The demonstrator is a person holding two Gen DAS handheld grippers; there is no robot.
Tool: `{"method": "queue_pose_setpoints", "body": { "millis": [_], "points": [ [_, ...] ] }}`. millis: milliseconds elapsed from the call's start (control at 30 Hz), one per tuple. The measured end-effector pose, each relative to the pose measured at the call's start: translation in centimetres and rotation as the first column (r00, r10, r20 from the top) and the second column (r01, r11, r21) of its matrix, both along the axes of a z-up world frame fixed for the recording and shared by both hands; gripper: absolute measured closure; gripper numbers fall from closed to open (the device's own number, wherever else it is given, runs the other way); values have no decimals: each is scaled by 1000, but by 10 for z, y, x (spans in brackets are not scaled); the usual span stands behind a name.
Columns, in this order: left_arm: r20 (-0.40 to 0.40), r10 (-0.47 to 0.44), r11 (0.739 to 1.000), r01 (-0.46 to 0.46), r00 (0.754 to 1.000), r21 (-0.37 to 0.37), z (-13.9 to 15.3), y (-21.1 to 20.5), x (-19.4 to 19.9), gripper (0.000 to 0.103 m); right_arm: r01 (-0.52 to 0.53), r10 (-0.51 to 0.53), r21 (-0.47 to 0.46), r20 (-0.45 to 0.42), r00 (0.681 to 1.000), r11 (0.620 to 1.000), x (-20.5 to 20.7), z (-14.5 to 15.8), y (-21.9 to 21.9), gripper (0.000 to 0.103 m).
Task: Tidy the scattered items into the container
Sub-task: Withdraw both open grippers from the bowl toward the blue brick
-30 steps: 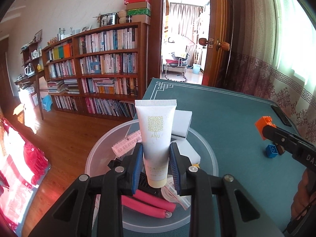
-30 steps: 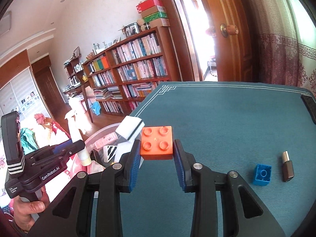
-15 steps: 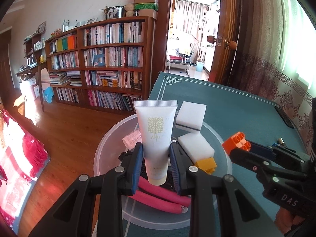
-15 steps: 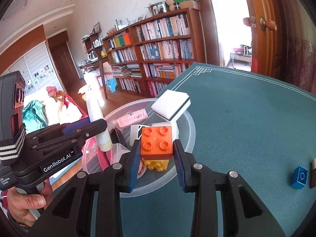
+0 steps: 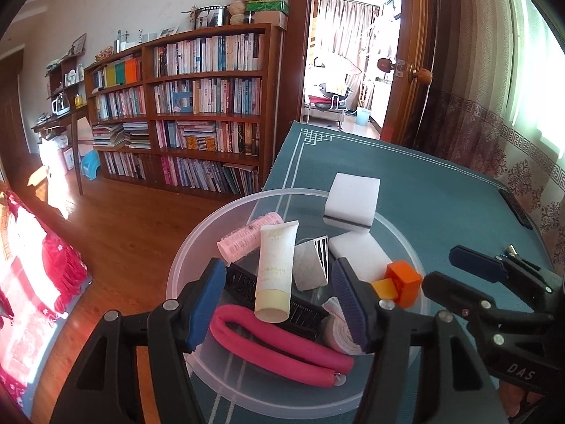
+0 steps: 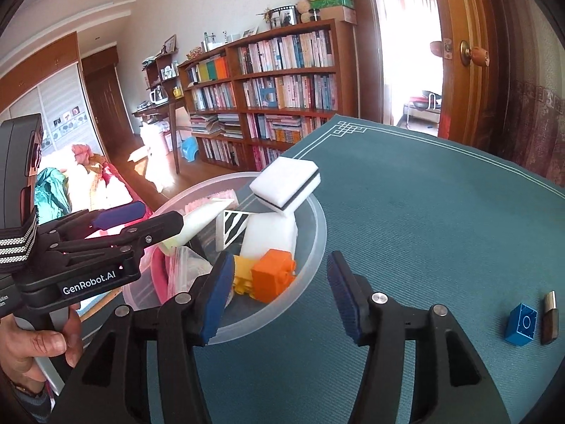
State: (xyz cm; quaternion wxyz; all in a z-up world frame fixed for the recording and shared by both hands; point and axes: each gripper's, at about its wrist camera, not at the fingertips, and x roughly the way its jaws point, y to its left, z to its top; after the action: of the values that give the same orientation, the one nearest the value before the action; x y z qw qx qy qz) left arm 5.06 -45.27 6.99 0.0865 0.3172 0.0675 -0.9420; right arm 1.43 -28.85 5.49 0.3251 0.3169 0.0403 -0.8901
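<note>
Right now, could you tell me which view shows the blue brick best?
The right wrist view: the blue brick lies unobstructed on the tablecloth beside a small dark item. The left wrist view doesn't show it.

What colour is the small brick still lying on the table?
Blue brick; clearest in the right wrist view.
</note>
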Motion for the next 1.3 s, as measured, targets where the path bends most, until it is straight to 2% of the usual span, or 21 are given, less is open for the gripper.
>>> {"method": "queue_pose_setpoints", "body": {
  "millis": [100, 367, 467, 500, 767, 1100, 1300],
  "points": [
    [-5, 14, 1000, -14, 1000, -16, 2, 2, 1, 20, 27, -27, -5, 18, 999, 1000, -1, -3, 13, 45],
    [20, 29, 1000, -29, 999, -13, -2, 2, -1, 15, 95, -95, -3, 73, 993, 995, -3, -13, 48, 44],
    [21, 29, 999, -28, 999, -21, -2, 7, 0, 7, 115, -115, 9, 81, 990, 993, -2, -17, 59, 44],
    [17, 28, 999, -28, 999, -24, -2, 8, 0, 1, 122, -123, 12, 83, 989, 992, -3, -18, 63, 44],
    [14, 9, 998, -8, 1000, -64, 1, 23, 0, 0, 183, -184, 25, 103, 977, 983, -4, -27, 97, 44],
    [5, 31, 995, -30, 1000, -97, 6, 41, -5, 0, 258, -258, 17, 131, 957, 966, -5, -31, 142, 44],
    [-3, 16, 993, -16, 1000, -114, 11, 58, -8, 0, 281, -282, 27, 121, 952, 959, 0, -33, 163, 44]
  ]
}}
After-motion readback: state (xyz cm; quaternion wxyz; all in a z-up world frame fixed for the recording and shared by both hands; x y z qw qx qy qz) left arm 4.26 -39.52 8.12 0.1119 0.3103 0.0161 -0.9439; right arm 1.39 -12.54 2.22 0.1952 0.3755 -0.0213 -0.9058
